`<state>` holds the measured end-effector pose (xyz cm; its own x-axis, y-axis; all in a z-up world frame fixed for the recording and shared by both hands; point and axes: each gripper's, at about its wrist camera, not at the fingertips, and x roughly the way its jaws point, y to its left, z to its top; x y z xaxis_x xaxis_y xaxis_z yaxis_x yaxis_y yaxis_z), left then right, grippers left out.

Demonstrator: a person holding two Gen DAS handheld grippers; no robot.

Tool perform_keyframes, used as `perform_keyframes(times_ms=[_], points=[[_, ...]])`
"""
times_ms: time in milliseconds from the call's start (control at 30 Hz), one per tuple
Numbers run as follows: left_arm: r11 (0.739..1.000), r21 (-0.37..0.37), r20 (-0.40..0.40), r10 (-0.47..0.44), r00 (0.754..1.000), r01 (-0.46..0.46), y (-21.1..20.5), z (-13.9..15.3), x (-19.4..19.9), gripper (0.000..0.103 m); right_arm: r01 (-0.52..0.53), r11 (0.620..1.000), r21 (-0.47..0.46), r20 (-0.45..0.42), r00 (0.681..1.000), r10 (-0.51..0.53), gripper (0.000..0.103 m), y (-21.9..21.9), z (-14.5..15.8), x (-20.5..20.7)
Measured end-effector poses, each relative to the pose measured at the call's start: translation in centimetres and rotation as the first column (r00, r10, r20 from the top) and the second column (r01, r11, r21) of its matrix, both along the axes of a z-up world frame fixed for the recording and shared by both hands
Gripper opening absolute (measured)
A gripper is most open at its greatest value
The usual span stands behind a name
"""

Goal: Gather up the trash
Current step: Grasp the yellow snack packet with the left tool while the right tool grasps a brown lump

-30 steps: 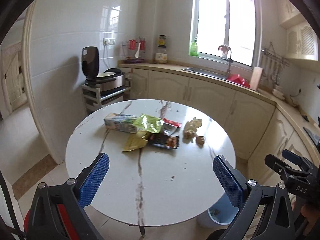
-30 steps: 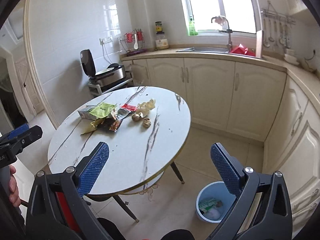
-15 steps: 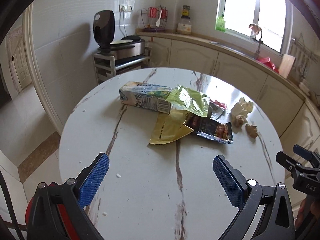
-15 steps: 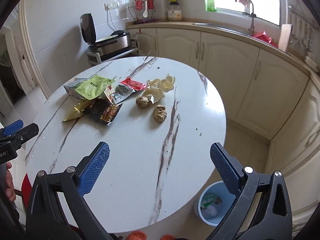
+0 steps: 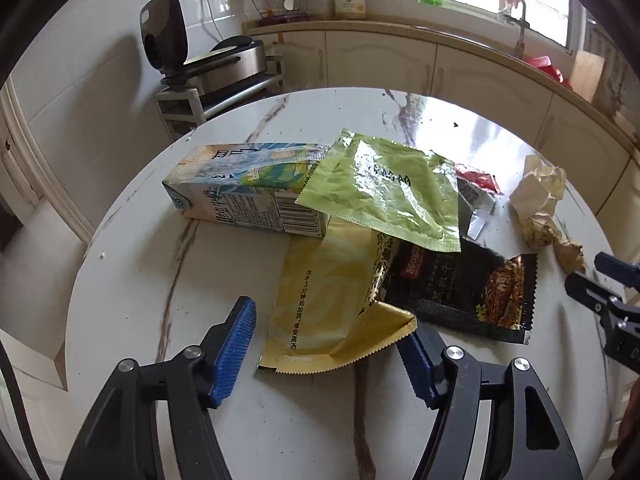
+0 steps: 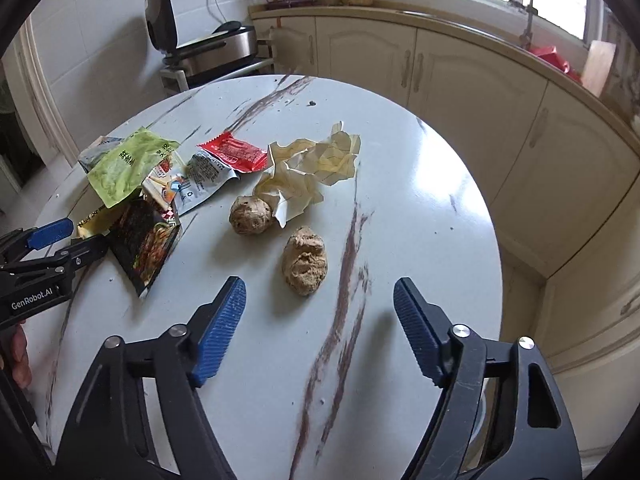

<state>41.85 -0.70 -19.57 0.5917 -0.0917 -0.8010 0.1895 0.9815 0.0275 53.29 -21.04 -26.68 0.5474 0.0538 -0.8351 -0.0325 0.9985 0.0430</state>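
On the round marble table [image 6: 400,220] lies a heap of trash: a milk carton [image 5: 244,196], a green packet [image 5: 384,188], a yellow packet [image 5: 320,312], a black snack wrapper [image 5: 460,284], a red sachet [image 6: 234,154] and crumpled cream paper [image 6: 316,164]. My left gripper [image 5: 328,344] hangs low over the yellow packet; its jaws are closing, with the packet's near edge between the pads but not pinched. My right gripper [image 6: 318,320] is closing too, with nothing between its pads. A brown crumpled lump [image 6: 304,260] lies just beyond its tips, and a second lump [image 6: 250,216] lies further off.
A rice cooker on a metal rack [image 5: 224,60] stands beyond the table on the left. Cream cabinets [image 6: 472,80] under a counter with a sink run along the back and right. The table's right edge drops off close to my right gripper.
Both grippers came forward and down from beside the table to low over the trash. Both pairs of jaws stand narrower than half a second ago.
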Motion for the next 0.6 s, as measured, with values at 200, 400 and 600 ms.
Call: perform_keyframes(times_ms=[200, 400, 600], points=[[0.999, -0.005, 0.019, -0.052, 0.998, 0.052, 0.0, -0.1, -0.4, 0.035, -0.01, 0.999, -0.041, 0.006, 1.0, 0.01, 0.041, 0.2, 0.0, 1.3], [0.999, -0.013, 0.037, -0.041, 0.998, 0.042, 0.9, 0.4, -3.5, 0.018, -0.057, 0.998, -0.012, 0.026, 0.998, 0.057, 0.024, 0.7, 0.3, 0.0], [0.99, -0.137, 0.022, -0.036, 0.999, 0.038, 3.4, 1.9, -7.7, 0.015, -0.08, 0.991, 0.105, 0.074, 0.995, 0.072, 0.024, 0.9, 2.4, -4.3]])
